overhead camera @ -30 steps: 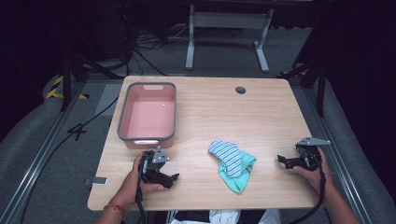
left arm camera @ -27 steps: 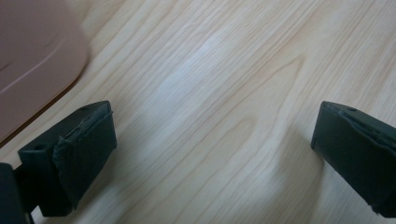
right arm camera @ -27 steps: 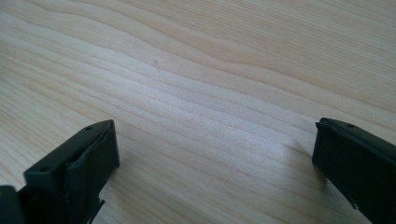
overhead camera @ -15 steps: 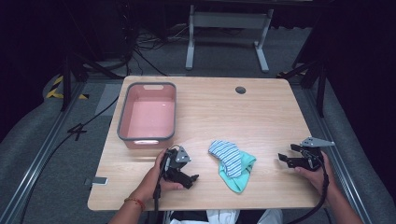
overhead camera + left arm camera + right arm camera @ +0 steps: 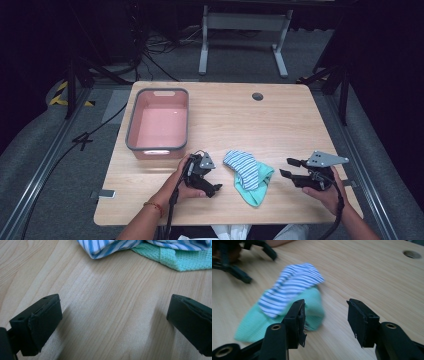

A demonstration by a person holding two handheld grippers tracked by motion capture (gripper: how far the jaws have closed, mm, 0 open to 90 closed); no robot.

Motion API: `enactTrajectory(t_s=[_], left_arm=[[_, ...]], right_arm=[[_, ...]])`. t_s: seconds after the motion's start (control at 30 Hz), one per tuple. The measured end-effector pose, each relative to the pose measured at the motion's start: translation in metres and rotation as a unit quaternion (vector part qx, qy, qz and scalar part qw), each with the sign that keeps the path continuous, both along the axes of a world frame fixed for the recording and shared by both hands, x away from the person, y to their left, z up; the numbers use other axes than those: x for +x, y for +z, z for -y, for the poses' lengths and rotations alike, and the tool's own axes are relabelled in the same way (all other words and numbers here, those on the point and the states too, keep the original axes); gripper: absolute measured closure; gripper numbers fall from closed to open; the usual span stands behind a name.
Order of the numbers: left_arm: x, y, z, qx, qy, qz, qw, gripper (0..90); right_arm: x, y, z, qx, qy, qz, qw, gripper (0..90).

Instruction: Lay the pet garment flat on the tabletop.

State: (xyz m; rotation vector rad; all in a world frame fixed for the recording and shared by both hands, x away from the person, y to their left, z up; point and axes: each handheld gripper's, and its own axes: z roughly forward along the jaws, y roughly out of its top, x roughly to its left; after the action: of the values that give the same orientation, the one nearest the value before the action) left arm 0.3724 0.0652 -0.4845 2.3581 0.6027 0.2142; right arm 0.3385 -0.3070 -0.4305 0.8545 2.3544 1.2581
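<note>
Two cloths, striped (image 5: 242,166) over green (image 5: 257,185), lie crumpled at lower centre of the counter (image 5: 280,125). Left gripper (image 5: 204,181) and right gripper (image 5: 295,171) flank them, jaws wide, holding nothing. The fabric looks light, soft and limp; a pinch on a raised fold should hold best.

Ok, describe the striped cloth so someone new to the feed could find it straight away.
Start at the light wooden table and go to its near edge, between the left tool and the right tool. There the crumpled blue-and-white striped cloth lies partly on top of a plain mint-green cloth; its stripes set it apart.
</note>
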Motion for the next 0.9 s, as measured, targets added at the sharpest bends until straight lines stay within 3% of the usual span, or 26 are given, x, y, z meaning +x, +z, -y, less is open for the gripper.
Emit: enactTrajectory(t_s=[0.1, 0.13, 0.17, 0.47, 0.6, 0.77, 0.9], left_arm=[[0.001, 0.000, 0.000, 0.002, -0.004, -0.001, 1.0000, 0.7], [0.001, 0.000, 0.000, 0.002, -0.004, -0.001, 1.0000, 0.7], [0.001, 0.000, 0.000, 0.003, -0.005, -0.001, 1.0000, 0.6], [0.001, 0.000, 0.000, 0.002, -0.004, -0.001, 1.0000, 0.7], [0.001, 0.000, 0.001, 0.002, -0.004, -0.001, 1.0000, 0.7], [0.001, 0.000, 0.001, 0.002, -0.003, -0.001, 1.0000, 0.7], [0.001, 0.000, 0.001, 0.002, -0.003, -0.001, 1.0000, 0.7]], right_arm=[[-0.008, 0.004, -0.033, -0.004, 0.045, 0.016, 0.9988, 52.8], [-0.008, 0.004, -0.033, -0.004, 0.045, 0.016, 0.9988, 52.8], [-0.012, 0.004, -0.048, -0.008, 0.066, 0.019, 0.9976, 54.8], [-0.018, -0.016, -0.088, -0.052, 0.132, 0.015, 0.9898, 67.0], [-0.017, -0.027, -0.095, -0.075, 0.141, 0.007, 0.9871, 66.3], [-0.011, -0.037, -0.097, -0.086, 0.135, -0.002, 0.9870, 60.0], [-0.006, -0.043, -0.102, -0.101, 0.139, -0.002, 0.9852, 62.5]])
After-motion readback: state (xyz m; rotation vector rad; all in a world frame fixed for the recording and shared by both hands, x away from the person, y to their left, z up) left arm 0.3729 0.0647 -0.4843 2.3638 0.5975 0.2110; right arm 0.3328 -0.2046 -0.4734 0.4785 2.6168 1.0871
